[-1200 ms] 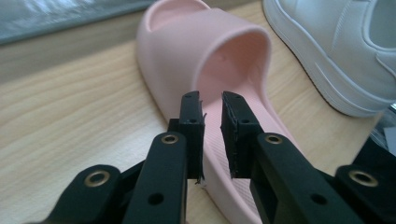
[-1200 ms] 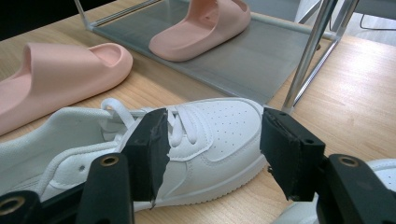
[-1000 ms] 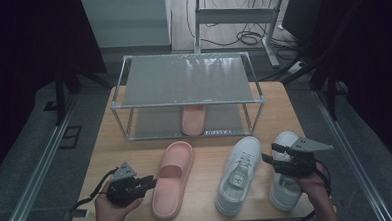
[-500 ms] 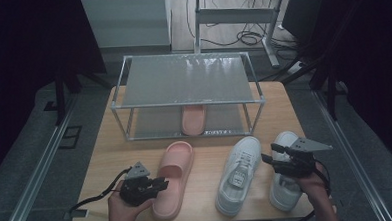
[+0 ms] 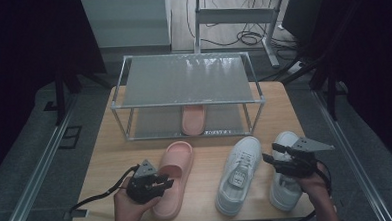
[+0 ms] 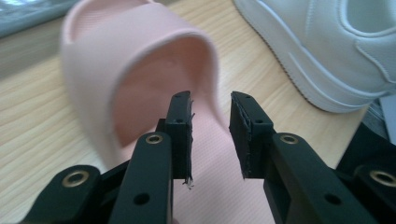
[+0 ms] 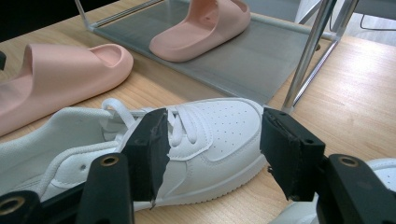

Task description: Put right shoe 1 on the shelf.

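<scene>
Slipper in hand: the pink slipper (image 5: 174, 176) lies flat on the table (image 5: 106, 159), toe toward the rack, left of the two white sneakers.
Left hand-held gripper (image 5: 157, 184): it sits at the slipper's heel end, and in the left gripper view (image 6: 210, 135) its jaws stand about half open over the footbed, just short of the strap; they have just been opening, and the pads press on nothing.
Matching slipper (image 5: 193, 119): already on the rack's lower shelf, toe pointing away.
Shoe rack (image 5: 185, 81): two grey shelves at the table's far side, the top one bare.
Left sneaker (image 5: 239, 173): on the table, just beside the pink slipper.
Right sneaker (image 5: 285, 179): partly under the right hand.
Right hand-held gripper (image 5: 272, 154): wide open, empty, aimed across the left sneaker's laces.
Progress: judging by the layout, one of four shoes is shelved; the slipper is not yet gripped, and both sneakers wait.
</scene>
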The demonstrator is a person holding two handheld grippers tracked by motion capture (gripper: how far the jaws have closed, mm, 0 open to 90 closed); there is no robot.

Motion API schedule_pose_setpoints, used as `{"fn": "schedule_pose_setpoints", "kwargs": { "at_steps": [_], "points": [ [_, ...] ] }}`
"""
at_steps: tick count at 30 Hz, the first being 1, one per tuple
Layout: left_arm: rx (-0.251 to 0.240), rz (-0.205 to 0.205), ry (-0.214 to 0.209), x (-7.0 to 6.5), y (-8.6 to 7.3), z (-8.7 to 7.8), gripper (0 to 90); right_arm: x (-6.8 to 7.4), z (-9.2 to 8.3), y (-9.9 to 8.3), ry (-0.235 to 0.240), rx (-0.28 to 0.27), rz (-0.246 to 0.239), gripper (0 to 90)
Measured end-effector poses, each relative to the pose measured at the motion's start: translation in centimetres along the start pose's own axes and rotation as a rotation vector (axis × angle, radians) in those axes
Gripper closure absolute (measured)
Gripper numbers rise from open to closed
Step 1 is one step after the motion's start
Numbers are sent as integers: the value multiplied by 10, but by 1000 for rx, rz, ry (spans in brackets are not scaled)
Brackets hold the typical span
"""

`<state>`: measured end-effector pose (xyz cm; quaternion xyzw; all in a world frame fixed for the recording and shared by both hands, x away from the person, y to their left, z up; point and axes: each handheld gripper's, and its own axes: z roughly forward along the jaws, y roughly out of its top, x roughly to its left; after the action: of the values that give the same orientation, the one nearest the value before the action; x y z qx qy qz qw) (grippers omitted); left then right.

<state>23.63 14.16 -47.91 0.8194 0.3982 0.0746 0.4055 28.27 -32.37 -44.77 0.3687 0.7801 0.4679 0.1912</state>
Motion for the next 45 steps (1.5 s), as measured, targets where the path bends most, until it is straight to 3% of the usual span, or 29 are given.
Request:
{"fn": "schedule_pose_setpoints", "kwargs": {
  "at_steps": [4,9,12,15,17,27,33,39,45],
  "points": [
    [-11,7,70,6,-3,-10,692,0,0,0,0,1,-1,427],
    [-16,13,104,8,-2,-13,684,1,1,0,3,4,-3,427],
    [-22,-18,98,15,-5,-12,676,1,0,0,0,0,-3,427],
    [-2,-35,137,22,-8,-9,665,0,-1,0,-1,0,-1,427],
    [-12,-61,110,26,-10,-6,658,0,-1,0,-1,0,1,427],
    [16,-89,123,37,-7,19,637,0,1,0,1,4,-3,427],
    [22,-100,157,38,-6,30,710,0,0,0,-1,3,0,427],
    [5,-87,225,38,-8,29,793,0,0,0,0,3,-1,427],
    [-9,-79,245,39,-7,26,847,0,0,0,-1,1,0,427]
  ]
}}
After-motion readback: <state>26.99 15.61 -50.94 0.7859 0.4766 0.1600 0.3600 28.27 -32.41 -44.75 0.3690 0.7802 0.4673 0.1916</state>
